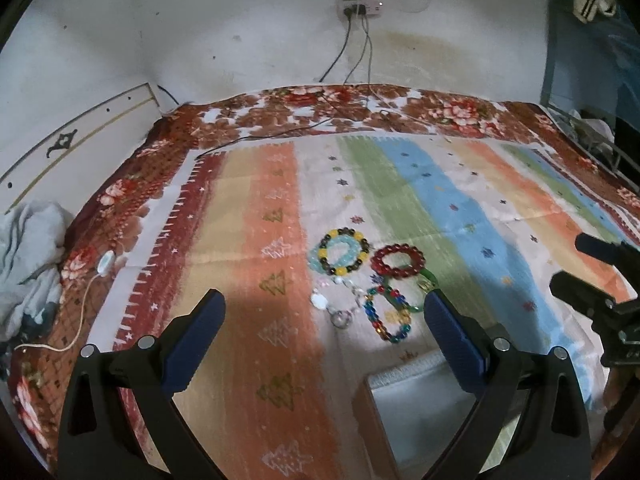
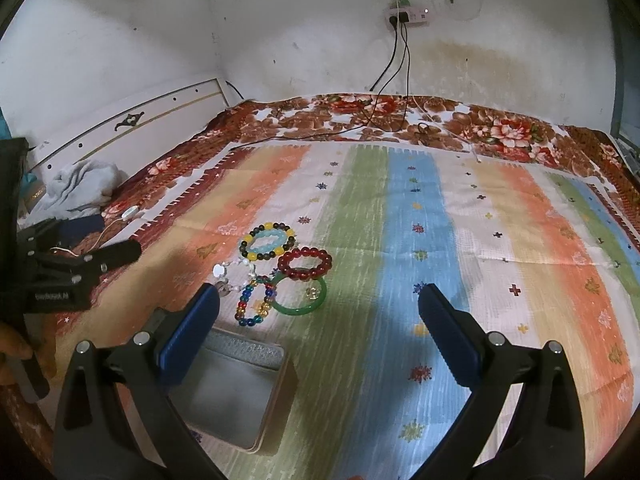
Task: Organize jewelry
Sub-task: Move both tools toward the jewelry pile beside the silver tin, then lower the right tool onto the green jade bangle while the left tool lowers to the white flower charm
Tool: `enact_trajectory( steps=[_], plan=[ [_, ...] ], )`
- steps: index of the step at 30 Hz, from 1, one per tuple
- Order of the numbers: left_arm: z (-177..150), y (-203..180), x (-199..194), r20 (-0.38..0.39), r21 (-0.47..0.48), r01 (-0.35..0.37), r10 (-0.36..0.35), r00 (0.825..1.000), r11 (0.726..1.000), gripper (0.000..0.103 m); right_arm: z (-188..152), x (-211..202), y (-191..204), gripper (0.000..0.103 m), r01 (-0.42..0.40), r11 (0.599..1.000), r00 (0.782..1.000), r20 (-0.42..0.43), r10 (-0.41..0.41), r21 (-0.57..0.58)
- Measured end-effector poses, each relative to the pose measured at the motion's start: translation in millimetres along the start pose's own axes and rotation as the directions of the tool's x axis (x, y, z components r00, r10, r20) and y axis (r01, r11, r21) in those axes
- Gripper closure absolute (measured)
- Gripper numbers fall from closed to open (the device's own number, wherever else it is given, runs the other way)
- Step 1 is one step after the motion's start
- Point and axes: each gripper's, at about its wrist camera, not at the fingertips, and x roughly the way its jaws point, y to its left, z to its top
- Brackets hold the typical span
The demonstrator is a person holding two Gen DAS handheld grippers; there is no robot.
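Observation:
Several bracelets lie together on the striped cloth: a yellow-and-dark bead bracelet (image 1: pixel 343 251) (image 2: pixel 267 241) around a pale blue one, a dark red bead bracelet (image 1: pixel 397 261) (image 2: pixel 305 263), a green bangle (image 2: pixel 299 296) (image 1: pixel 426 283), a multicoloured bead bracelet (image 1: pixel 388 316) (image 2: pixel 255 300) and a clear crystal strand (image 1: pixel 340 300) (image 2: pixel 228 276). An open empty box (image 2: pixel 236 392) (image 1: pixel 404 392) sits in front of them. My left gripper (image 1: pixel 326 312) is open just before the bracelets. My right gripper (image 2: pixel 318 308) is open, right of the box.
The striped cloth (image 2: pixel 440 240) covers a floral bedspread (image 2: pixel 500 132). Cables run from a wall socket (image 2: pixel 406 16) onto the bed. Crumpled grey fabric (image 1: pixel 28 248) and a corded switch (image 1: pixel 105 262) lie at the left edge, by the headboard (image 2: pixel 132 124).

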Motion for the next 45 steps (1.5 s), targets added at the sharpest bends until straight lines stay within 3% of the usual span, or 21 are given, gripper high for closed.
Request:
enact_trajectory(
  steps=[4, 12, 18, 26, 31, 36, 40, 45],
  plan=[
    [7.7, 9.7, 12.7, -0.033, -0.041, 0.02, -0.021, 0.999, 0.999, 0.006, 4.3, 13.0, -3.1, 0.004, 0.001, 1.0, 1.0, -0.03, -0.001, -0.002],
    [16.3, 11.9, 30.0, -0.061, -0.017, 0.012, -0.013, 0.998, 1.0, 0.006, 13.0, 36.0, -9.8, 0.004, -0.032, 0.999, 0.996, -0.082, 0.033, 0.015],
    [20.5, 11.7, 49.3, -0.11, 0.015, -0.008, 0.01, 0.994, 1.0, 0.006, 15.8, 56.6, -19.2, 0.004, -0.067, 0.995, 0.984, -0.16, 0.078, 0.068],
    [23.7, 20.5, 72.8, -0.179, -0.012, 0.001, -0.003, 0.984, 1.0, 0.006, 15.5, 83.2, -21.7, 0.004, -0.088, 0.992, 0.962, -0.251, 0.109, 0.095],
    [21.8, 24.3, 88.5, -0.244, -0.044, 0.019, -0.029, 0.969, 0.999, 0.006, 14.0, 98.1, -23.6, 0.004, -0.085, 0.99, 0.944, -0.31, 0.117, 0.114],
    [20.3, 25.7, 103.8, -0.303, -0.062, 0.037, -0.054, 0.952, 0.997, 0.007, 11.6, 121.8, -24.8, 0.004, -0.083, 0.985, 0.904, -0.405, 0.138, 0.15],
    [18.3, 26.7, 116.8, -0.348, -0.07, 0.046, -0.067, 0.935, 0.996, 0.007, 12.7, 132.4, -21.3, 0.004, -0.088, 0.984, 0.887, -0.437, 0.148, 0.153],
    [17.4, 26.9, 131.2, -0.386, -0.058, 0.055, -0.073, 0.92, 0.997, 0.018, 13.9, 143.5, -19.1, 0.006, -0.086, 0.984, 0.876, -0.459, 0.149, 0.155]
  ],
)
